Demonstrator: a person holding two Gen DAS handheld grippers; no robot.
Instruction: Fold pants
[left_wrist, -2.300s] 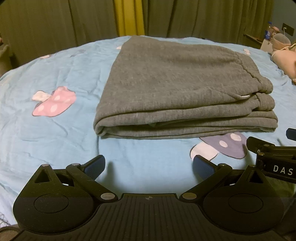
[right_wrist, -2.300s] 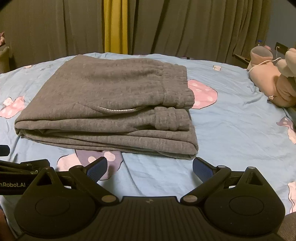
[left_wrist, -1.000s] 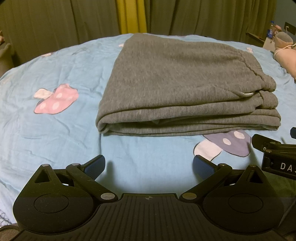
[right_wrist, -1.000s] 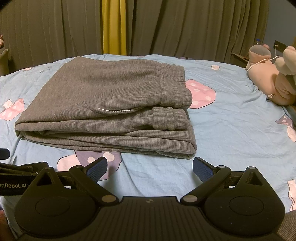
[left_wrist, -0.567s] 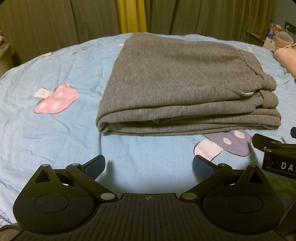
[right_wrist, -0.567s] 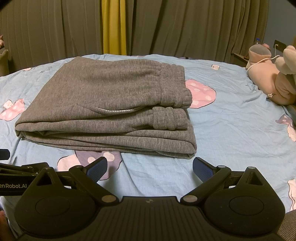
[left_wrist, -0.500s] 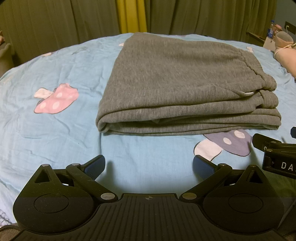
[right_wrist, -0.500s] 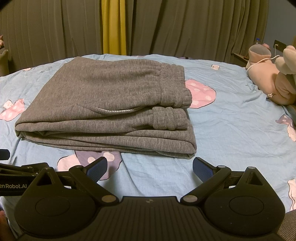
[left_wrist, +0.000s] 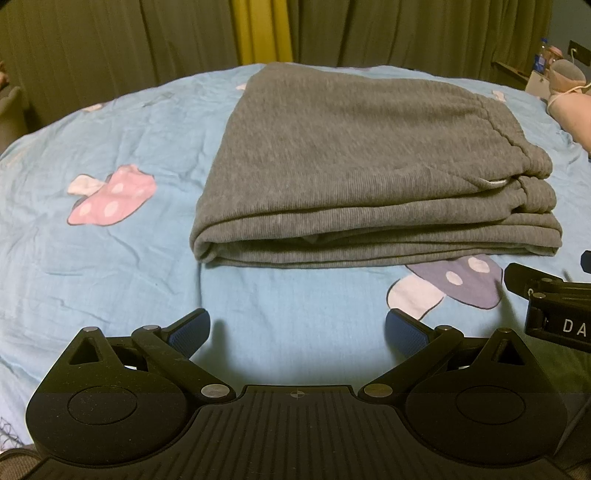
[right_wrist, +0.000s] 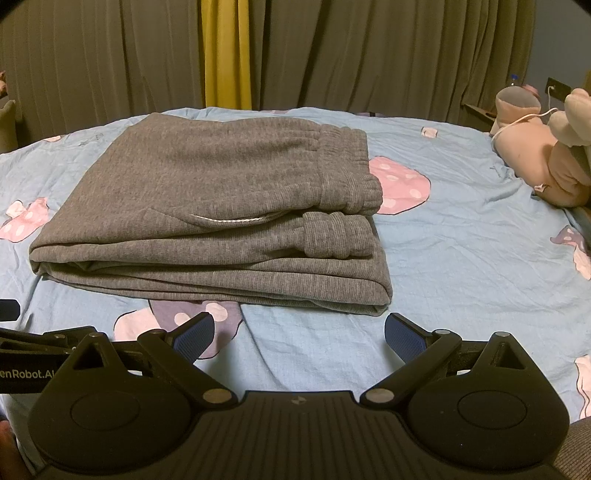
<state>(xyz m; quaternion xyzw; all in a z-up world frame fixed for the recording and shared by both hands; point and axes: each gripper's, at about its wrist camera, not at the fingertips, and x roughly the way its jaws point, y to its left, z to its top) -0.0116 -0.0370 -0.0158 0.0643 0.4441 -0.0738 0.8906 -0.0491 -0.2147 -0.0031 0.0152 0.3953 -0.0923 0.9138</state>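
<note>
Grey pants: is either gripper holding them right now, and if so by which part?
Nothing is held. The left gripper and right gripper are both open, short of the folded grey pants, which lie free on the blue sheet.

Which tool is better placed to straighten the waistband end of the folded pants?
Probably the right tool. In its view the elastic waistband and the cuffs lie just ahead, on the grey pants. The left tool faces the rounded fold end instead. Both are open and touch nothing.
</note>
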